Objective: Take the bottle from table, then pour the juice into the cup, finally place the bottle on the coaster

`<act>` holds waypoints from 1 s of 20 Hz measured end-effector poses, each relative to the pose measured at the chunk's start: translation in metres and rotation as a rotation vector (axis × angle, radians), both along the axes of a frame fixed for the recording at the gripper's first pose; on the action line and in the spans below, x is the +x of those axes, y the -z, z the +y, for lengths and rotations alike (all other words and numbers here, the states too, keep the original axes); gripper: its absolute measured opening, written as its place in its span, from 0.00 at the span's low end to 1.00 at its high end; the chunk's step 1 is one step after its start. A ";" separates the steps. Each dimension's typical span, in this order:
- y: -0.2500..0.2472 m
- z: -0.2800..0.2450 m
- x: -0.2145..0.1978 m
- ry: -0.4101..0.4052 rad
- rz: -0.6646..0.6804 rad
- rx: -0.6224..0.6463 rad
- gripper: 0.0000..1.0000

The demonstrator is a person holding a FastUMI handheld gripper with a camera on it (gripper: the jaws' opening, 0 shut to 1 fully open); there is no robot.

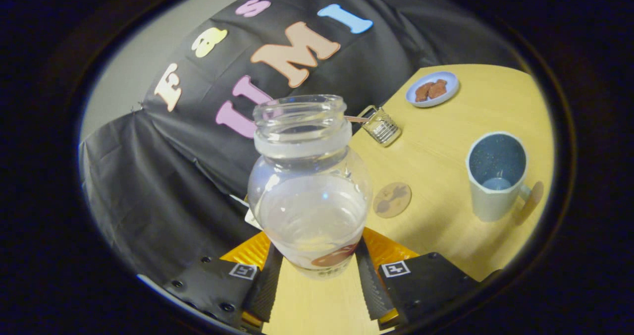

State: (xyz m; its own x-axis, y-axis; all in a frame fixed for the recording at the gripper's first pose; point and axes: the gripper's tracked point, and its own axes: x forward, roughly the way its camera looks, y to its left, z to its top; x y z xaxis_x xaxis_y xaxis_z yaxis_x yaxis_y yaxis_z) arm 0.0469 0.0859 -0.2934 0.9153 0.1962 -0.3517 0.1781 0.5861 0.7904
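Both fingers [270, 280] of the hand-held gripper [317, 275] clamp the bottle [309, 196], its base hidden

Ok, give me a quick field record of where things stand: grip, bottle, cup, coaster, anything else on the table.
grip: gripper jaws closed on the bottle's lower body, one each side
bottle: clear glass bottle, uncapped, held tilted, a little clear liquid inside
cup: pale mug with dark inside, upright on the table, beyond the jaws
coaster: round brown coaster, bare, between bottle and mug
other: small glass jar lying on its side; blue plate with brown snacks, farthest away
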 end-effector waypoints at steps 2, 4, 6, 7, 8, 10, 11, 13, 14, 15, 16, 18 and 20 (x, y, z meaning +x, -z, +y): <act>0.001 -0.001 0.002 0.031 0.000 0.074 0.75; -0.002 -0.006 0.003 0.056 -0.012 0.137 0.75; 0.000 -0.008 0.007 0.080 -0.011 0.199 0.75; 0.002 -0.010 0.009 0.095 -0.007 0.233 0.75; 0.005 -0.012 0.012 0.114 -0.008 0.271 0.75; 0.005 -0.016 0.015 0.147 -0.017 0.344 0.75; 0.006 -0.018 0.016 0.160 -0.021 0.372 0.75; 0.006 -0.021 0.014 0.181 -0.024 0.425 0.75; 0.005 -0.022 0.014 0.192 -0.026 0.451 0.75; 0.004 -0.025 0.014 0.203 -0.029 0.478 0.75; 0.002 -0.027 0.015 0.216 -0.033 0.504 0.75; -0.002 -0.033 0.016 0.247 -0.047 0.555 0.75; -0.006 -0.038 0.022 0.273 -0.060 0.595 0.75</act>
